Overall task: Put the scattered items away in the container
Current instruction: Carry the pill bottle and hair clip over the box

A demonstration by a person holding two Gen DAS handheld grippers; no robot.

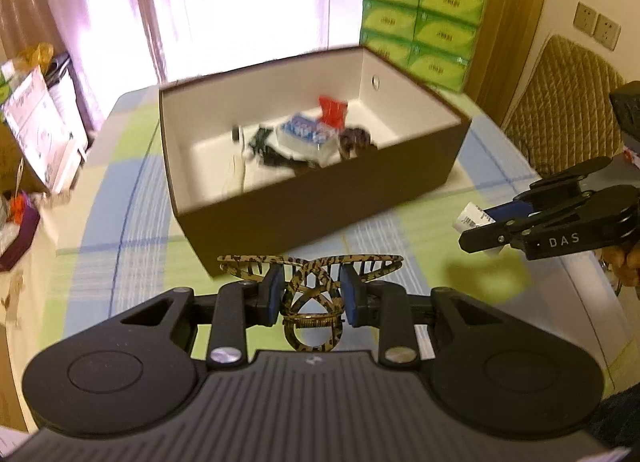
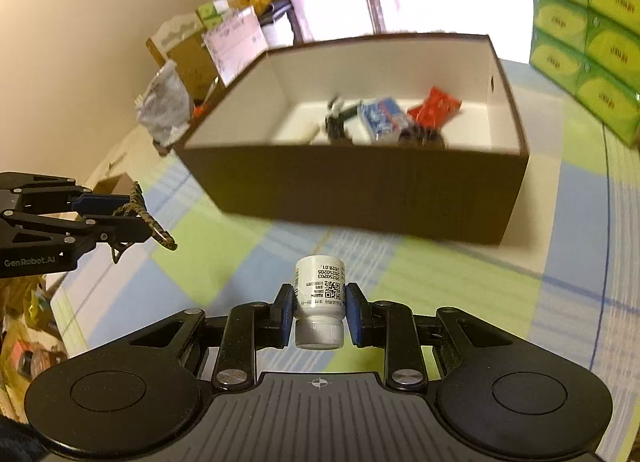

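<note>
The left gripper (image 1: 312, 294) pinched a tortoiseshell hair claw (image 1: 310, 282); the right gripper (image 2: 319, 312) pinched a pill bottle (image 2: 320, 298). Either could clip the cardboard box (image 2: 360, 189) rim at upper centre.

The things lying in the box (image 1: 320, 197) are blurred past telling, its near wall hides their lower parts, and the tissue packs (image 2: 592, 41) run off the edge.
</note>
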